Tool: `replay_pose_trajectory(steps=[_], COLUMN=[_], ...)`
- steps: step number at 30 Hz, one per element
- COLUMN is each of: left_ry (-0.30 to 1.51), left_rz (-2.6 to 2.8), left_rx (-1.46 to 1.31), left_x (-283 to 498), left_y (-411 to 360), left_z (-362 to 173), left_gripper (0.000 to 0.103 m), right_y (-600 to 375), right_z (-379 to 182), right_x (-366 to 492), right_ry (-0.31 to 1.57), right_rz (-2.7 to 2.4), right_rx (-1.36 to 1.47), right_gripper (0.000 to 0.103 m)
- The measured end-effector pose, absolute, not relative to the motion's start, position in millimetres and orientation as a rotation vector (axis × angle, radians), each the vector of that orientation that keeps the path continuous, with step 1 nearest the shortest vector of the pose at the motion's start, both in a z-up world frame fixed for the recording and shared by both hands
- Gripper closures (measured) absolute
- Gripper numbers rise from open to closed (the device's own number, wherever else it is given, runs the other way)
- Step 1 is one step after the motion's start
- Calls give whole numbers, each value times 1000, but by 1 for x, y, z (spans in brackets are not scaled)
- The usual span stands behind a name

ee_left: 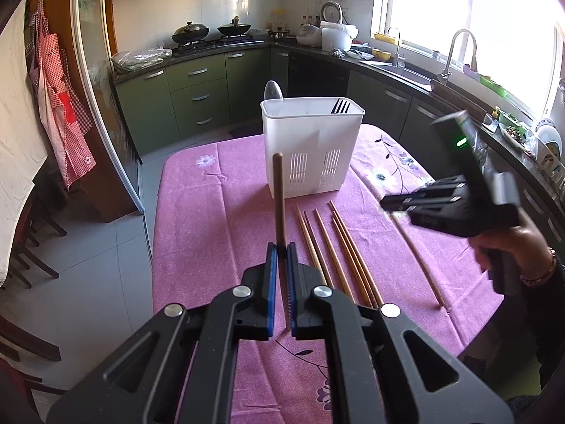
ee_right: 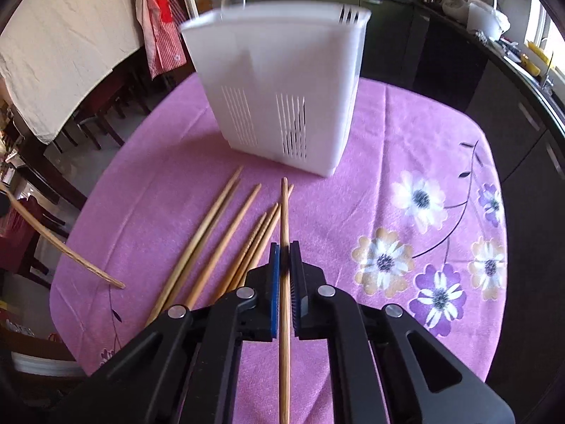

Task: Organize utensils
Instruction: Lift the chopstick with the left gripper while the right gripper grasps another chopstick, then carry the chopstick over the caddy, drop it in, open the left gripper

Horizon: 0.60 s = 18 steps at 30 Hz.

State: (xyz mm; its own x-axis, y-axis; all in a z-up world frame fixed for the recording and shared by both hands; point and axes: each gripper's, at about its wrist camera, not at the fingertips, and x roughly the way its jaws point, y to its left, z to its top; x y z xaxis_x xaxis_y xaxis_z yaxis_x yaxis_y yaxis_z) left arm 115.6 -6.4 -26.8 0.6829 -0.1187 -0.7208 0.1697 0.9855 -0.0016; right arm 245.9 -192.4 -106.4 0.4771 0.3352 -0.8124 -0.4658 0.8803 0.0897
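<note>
A white slotted utensil holder [ee_left: 312, 148] [ee_right: 279, 81] stands on the pink flowered tablecloth [ee_left: 212, 212]; a spoon [ee_left: 273, 90] and a black fork [ee_left: 340, 106] stick out of it. Several wooden chopsticks [ee_left: 335, 247] [ee_right: 212, 247] lie loose in front of it. My left gripper [ee_left: 281, 249] is shut on one chopstick [ee_left: 279, 201], which points up towards the holder. My right gripper [ee_right: 284, 247] [ee_left: 385, 206] is shut on another chopstick [ee_right: 284, 212] and hangs above the cloth, to the right of the loose ones. A person's hand [ee_left: 512, 243] holds it.
The table edge [ee_left: 157, 247] drops to a tiled floor on the left, with dark chairs [ee_left: 31, 240] beyond. Green cabinets [ee_left: 197, 95], a stove with woks [ee_left: 212, 33] and a sink counter [ee_left: 406, 67] ring the back and right.
</note>
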Motion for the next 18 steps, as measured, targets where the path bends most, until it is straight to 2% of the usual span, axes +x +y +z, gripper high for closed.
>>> replay_pose_trajectory(steps=[9, 18], left_ry=[803, 794], left_rz=[-165, -172], left_rx=[74, 82], left_x=[114, 108], left_y=[-7, -10], left_z=[-26, -25], left_gripper=[97, 97], right_y=[-240, -274], right_z=[-31, -27], right_x=[177, 127], right_ry=[671, 607], right_rz=[505, 503], right_rx=[-71, -11], right_gripper=[97, 97])
